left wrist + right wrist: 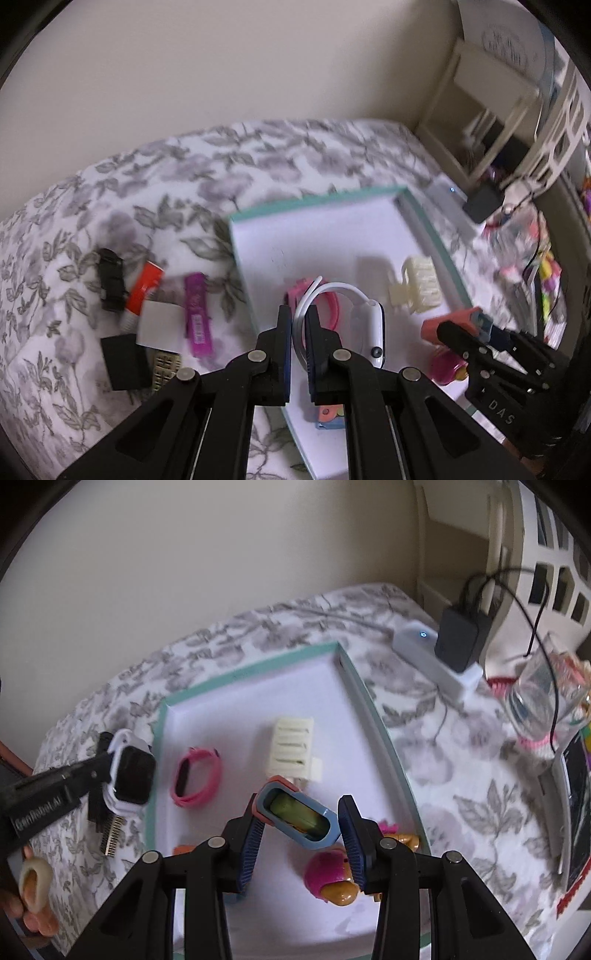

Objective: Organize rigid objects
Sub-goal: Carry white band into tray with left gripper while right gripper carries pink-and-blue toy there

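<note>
A white tray with a teal rim (321, 201) (255, 668) lies on the flowered bedcover. My left gripper (297, 317) is shut on the strap of a white smartwatch (369, 325), held over the tray's left edge; it also shows in the right wrist view (129, 775). My right gripper (301, 821) is shut on a blue and coral oblong case (299, 818), above the tray; it shows in the left wrist view (458, 325). In the tray lie a pink band (197, 775), a cream hair claw (293, 751) and a pink-haired doll (332, 878).
Left of the tray lie a purple stick (197, 314), an orange tube (144, 291), a black clip (110, 278), a white card (160, 325) and a black block (123, 362). A power strip with a black adapter (458, 638), a glass jar (535, 701) and shelving stand at the right.
</note>
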Tool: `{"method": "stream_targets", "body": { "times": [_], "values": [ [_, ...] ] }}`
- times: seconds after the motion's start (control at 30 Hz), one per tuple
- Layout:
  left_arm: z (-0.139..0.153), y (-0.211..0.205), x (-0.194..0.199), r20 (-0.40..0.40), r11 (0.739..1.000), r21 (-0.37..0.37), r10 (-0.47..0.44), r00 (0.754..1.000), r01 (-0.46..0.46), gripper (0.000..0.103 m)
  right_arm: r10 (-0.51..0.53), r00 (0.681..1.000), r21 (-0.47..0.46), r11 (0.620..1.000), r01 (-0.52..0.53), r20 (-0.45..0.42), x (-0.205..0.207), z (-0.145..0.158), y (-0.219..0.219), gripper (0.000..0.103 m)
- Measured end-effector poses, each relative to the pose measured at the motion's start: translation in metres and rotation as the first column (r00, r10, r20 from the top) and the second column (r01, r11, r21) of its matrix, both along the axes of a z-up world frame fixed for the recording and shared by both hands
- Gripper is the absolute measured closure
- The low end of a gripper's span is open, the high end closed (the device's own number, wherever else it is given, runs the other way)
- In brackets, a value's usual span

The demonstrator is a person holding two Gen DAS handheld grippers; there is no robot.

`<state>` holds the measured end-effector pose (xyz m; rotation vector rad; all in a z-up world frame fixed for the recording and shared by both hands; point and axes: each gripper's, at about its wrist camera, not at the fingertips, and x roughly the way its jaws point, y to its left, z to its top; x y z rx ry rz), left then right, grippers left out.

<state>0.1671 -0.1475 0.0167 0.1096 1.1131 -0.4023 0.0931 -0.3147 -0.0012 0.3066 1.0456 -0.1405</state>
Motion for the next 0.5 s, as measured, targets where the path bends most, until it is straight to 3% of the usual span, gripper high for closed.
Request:
{"method": "stream_targets", "body": {
  "times": [0.17, 0.5],
  "values": [
    [-0.02, -0.012, -0.004, -0.039, 0.999, 0.038, -0.022, 0.999, 0.024, 0.096, -0.009, 0.999, 0.008, 1.0, 0.009, -0.037, 0.003, -0.014, -0.003, 0.06],
    [-0.043, -0.03, -0.009, -0.059, 0.991, 0.118, -0.051, 0.997, 0.058, 0.096, 0.008, 0.999, -0.023, 1.0, -0.009, -0.044, 0.005, -0.015, 0.002, 0.06]
  ]
}}
